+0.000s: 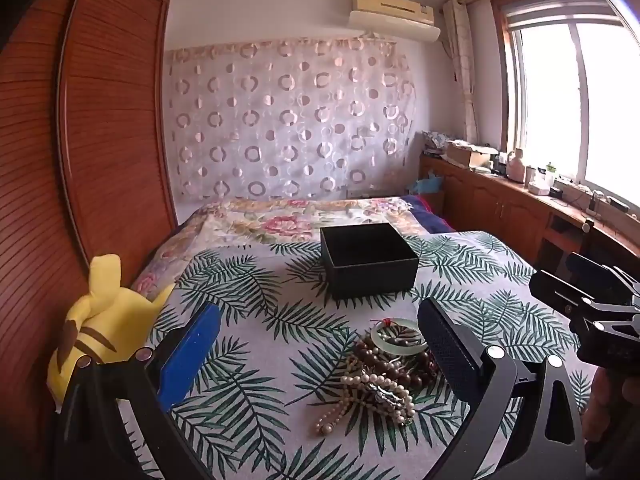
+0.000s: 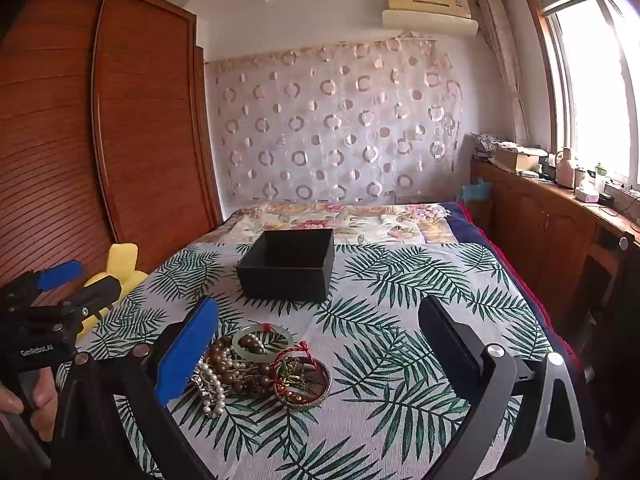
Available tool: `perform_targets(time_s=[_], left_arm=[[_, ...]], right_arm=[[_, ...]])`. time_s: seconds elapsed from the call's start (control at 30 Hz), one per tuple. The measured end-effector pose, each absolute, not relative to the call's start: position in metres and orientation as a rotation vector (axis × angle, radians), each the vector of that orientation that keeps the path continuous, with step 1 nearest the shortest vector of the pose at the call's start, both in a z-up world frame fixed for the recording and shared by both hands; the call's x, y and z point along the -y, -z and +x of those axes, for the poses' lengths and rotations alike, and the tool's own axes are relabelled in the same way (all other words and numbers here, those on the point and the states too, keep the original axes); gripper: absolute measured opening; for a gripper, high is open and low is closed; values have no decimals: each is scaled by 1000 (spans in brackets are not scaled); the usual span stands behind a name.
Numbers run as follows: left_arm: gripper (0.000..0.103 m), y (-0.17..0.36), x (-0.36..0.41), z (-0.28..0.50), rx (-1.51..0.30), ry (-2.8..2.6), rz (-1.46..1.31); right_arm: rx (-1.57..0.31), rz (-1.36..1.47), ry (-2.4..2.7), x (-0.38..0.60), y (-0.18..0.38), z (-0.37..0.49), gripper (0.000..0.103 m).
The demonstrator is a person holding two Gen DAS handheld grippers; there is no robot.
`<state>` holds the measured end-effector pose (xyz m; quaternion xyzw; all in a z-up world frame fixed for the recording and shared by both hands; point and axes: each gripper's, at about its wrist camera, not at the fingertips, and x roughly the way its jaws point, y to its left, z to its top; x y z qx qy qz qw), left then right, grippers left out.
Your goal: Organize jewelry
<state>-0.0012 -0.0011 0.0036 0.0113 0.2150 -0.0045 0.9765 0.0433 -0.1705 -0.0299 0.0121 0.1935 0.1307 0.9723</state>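
A pile of jewelry (image 1: 384, 376) lies on the leaf-print cloth: a pearl necklace (image 1: 360, 396), brown wooden beads (image 1: 396, 364) and a pale green jade bangle (image 1: 396, 338). The right wrist view shows the same pile (image 2: 256, 368) with a red and gold bangle (image 2: 303, 380). An open, empty black box (image 1: 368, 258) stands behind the pile, also in the right wrist view (image 2: 289, 264). My left gripper (image 1: 320, 344) is open just in front of the pile, holding nothing. My right gripper (image 2: 320, 340) is open above the pile's right side, holding nothing.
A yellow plush toy (image 1: 92, 320) lies at the bed's left edge by the wooden wardrobe (image 1: 100, 140). A floral quilt (image 1: 280, 220) covers the far bed. A wooden cabinet (image 2: 560, 216) with clutter runs along the right under the window.
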Motion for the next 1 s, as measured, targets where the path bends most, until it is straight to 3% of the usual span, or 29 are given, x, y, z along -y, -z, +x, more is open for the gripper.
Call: perform_targets(time_s=[1.0], left_arm=[[96,-7,1,-5,-420,11,17]], right_arm=[[-388,30,-266,170,29,42,101]])
